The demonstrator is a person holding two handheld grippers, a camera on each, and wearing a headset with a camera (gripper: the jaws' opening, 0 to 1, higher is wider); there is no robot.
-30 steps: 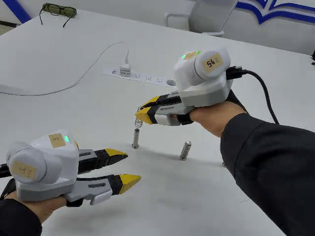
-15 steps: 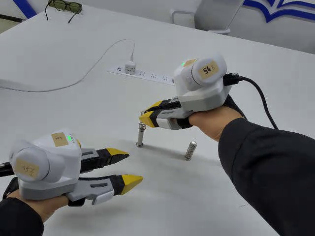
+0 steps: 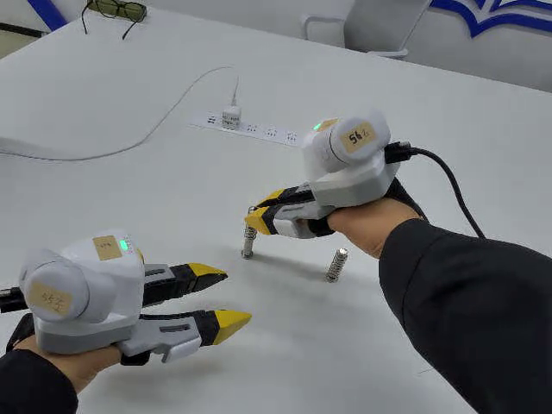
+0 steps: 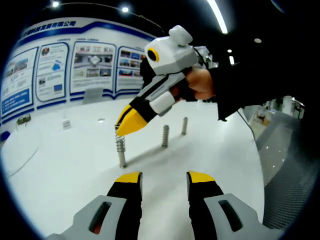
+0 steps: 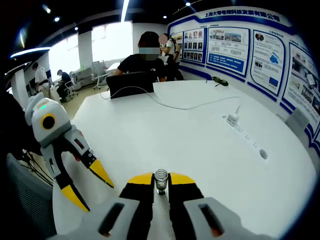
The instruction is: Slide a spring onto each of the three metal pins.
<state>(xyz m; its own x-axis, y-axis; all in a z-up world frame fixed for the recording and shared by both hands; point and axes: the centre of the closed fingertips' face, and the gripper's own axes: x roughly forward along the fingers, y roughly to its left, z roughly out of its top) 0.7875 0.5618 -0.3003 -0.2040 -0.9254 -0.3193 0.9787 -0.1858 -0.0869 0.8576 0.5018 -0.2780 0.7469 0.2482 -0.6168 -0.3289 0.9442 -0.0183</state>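
The right gripper (image 3: 256, 221) is clamped on the top coils of a spring (image 4: 120, 144), and that spring is threaded over the upper part of the first pin (image 4: 122, 160), which stands upright on the white table (image 3: 129, 198) at the left end of the row; what matters is that spring and pin share one vertical axis, with the gripper's tips directly above the pin's head and the bare lower shaft straight below; the coming move, I judge, is either down along that axis or a release to let the coil drop, and a sideways lean could bind it; the left gripper (image 3: 226, 297) hangs well apart at the near left, jaws spread and holding nothing; to the right, the second pin (image 3: 335, 265) already carries its seated spring (image 4: 165, 134), and the third pin (image 4: 184, 125) beyond looks bare, though it is small there; a second ago the spring hung just above the first pin, clear of its head; now it has come down over it, and the left gripper has stayed put.
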